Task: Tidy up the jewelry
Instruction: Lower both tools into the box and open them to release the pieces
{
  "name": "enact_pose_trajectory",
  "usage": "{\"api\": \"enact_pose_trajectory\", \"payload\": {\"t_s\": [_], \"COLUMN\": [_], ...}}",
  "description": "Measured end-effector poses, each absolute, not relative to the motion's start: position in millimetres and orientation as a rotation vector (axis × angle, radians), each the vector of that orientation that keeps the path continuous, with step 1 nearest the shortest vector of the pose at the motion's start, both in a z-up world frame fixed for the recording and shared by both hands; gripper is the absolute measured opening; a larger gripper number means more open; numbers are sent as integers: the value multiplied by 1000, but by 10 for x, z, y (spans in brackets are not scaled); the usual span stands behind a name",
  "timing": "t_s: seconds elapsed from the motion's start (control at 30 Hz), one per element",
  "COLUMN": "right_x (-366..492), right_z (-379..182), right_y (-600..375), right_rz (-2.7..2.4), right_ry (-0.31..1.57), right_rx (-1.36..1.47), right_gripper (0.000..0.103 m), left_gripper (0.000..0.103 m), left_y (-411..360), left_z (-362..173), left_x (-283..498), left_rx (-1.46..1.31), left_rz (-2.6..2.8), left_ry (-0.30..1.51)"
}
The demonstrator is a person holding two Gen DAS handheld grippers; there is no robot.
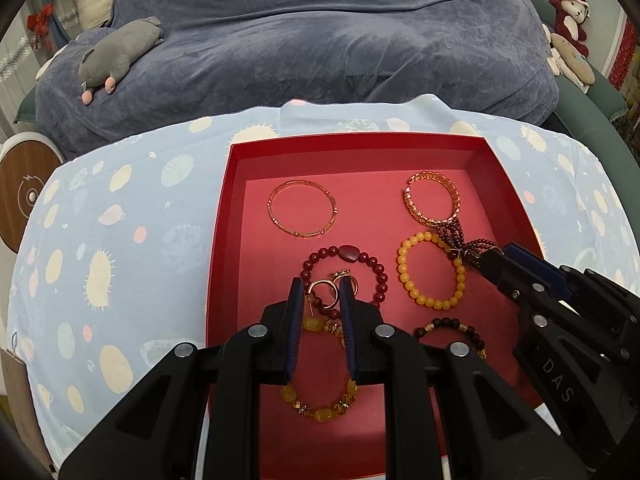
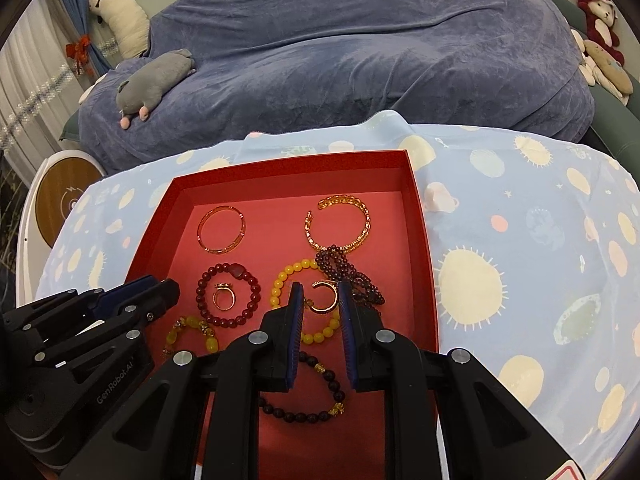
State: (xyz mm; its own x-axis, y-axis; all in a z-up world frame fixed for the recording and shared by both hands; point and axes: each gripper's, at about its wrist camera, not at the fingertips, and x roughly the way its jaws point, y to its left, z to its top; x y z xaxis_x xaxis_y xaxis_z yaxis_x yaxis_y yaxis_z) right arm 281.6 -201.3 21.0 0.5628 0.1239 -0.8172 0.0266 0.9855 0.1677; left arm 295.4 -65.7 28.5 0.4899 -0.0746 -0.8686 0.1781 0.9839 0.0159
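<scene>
"GenRobot.AI" is being read on the left gripper [image 2: 160,292]; "DAS" on the right gripper [image 2: 319,300]. Both are being angled down over the red cardboard tray [image 2: 424,248], each nearly closed on a small open gold hoop [image 2: 324,298].

A pale blue cloth [image 1: 120,208] with cream blobs covers the table. Behind it lies a bed under a rumpled slate-blue blanket [image 1: 320,40], with a grey plush toy [image 1: 120,56] resting on it. White curtains [image 2: 28,92] hang at left.

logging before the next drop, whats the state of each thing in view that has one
left gripper: fingers shut on left hoop earring
right gripper: fingers shut on right hoop earring
red box: open, no lid on
gold cuff: lying flat in the box
dark bead strand: bunched, draped over gold cuff and yellow bracelet
</scene>
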Motion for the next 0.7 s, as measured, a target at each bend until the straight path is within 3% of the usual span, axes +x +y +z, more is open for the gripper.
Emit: {"api": "enact_pose_trajectory", "payload": {"t_s": [0.7], "right_x": [2928], "right_z": [26], "right_y": [-1928], "right_rz": [47], "right_ry": [1013], "right_rx": [154], "right_gripper": [19], "left_gripper": [19], "left_y": [-610], "left_z": [128], "left_x": [3084], "left_rx": [81], "left_rz": [-144], "left_ry": [1081]}}
